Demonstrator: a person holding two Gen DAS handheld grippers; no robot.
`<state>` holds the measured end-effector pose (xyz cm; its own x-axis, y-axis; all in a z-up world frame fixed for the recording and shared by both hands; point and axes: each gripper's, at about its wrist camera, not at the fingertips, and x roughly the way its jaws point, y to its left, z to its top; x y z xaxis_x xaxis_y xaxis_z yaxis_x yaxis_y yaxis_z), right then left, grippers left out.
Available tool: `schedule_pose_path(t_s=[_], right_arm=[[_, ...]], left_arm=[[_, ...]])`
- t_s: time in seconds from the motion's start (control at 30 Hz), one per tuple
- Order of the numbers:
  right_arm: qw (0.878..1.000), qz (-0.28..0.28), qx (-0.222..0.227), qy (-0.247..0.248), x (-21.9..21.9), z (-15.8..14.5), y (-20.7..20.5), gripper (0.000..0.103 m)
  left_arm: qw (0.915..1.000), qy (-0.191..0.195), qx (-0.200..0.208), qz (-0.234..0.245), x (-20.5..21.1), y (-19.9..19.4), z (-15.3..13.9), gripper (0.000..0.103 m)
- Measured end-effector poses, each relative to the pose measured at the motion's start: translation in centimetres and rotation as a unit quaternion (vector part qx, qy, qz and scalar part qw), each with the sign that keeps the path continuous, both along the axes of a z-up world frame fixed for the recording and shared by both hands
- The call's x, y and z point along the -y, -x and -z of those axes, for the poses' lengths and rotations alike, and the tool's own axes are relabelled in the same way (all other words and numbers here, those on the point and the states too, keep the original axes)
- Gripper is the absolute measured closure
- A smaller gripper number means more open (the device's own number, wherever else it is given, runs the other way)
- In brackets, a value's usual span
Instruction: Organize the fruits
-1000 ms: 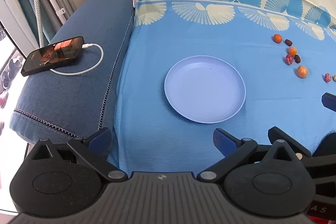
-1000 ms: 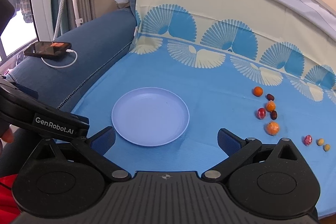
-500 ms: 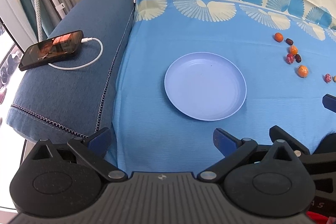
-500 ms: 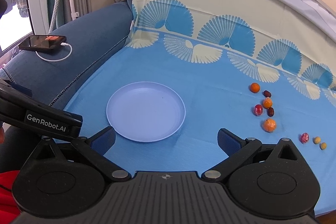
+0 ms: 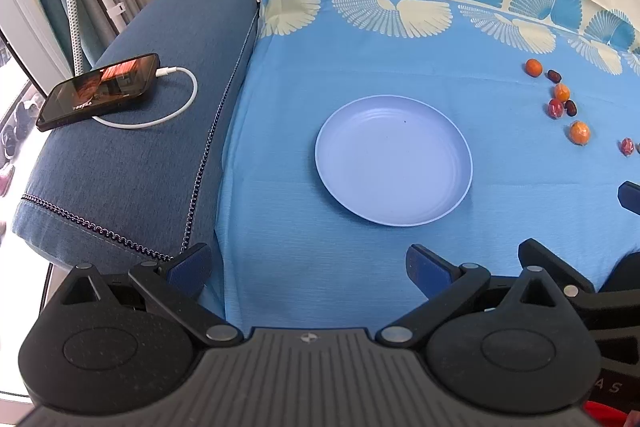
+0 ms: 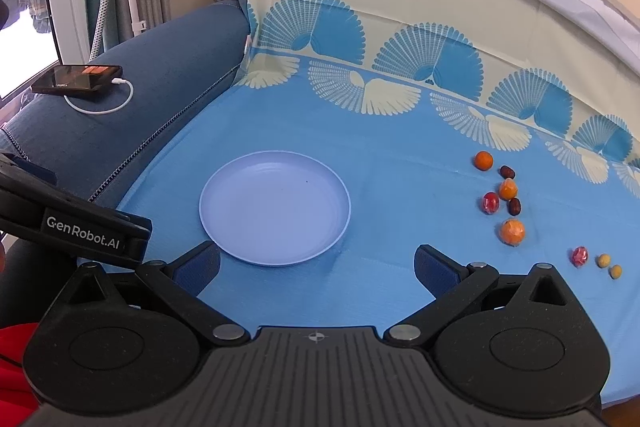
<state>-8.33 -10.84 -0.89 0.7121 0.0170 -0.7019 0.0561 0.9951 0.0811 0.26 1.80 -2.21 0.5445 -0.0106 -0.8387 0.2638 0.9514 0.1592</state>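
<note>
An empty pale blue plate lies on the blue patterned cloth. Several small fruits sit in a loose cluster to its right: orange ones, red ones, dark ones and two small yellow ones. My left gripper hovers open near the plate's front-left, holding nothing. My right gripper is open too, just in front of the plate, nothing between its fingers. Its fingers show at the lower right of the left wrist view.
A dark phone with a white charging cable lies on the blue sofa arm at left. The cream and blue backrest cover rises behind the cloth. The left gripper's body crosses the right wrist view's left edge.
Both cameras have drifted slightly; in the right wrist view the plate and fruits shifted a little leftward and up. Both grippers stay open and nothing on the cloth has moved.
</note>
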Motion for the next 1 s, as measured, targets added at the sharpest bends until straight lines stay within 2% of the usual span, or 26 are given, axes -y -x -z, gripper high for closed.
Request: schedule_pose_path(t_s=[1.0], right_arm=[[1.0, -0.002, -0.011, -0.005, -0.09, 0.47, -0.06, 0.0]], left_arm=[[1.0, -0.005, -0.003, 0.0, -0.27, -0.08, 0.77, 0.0]])
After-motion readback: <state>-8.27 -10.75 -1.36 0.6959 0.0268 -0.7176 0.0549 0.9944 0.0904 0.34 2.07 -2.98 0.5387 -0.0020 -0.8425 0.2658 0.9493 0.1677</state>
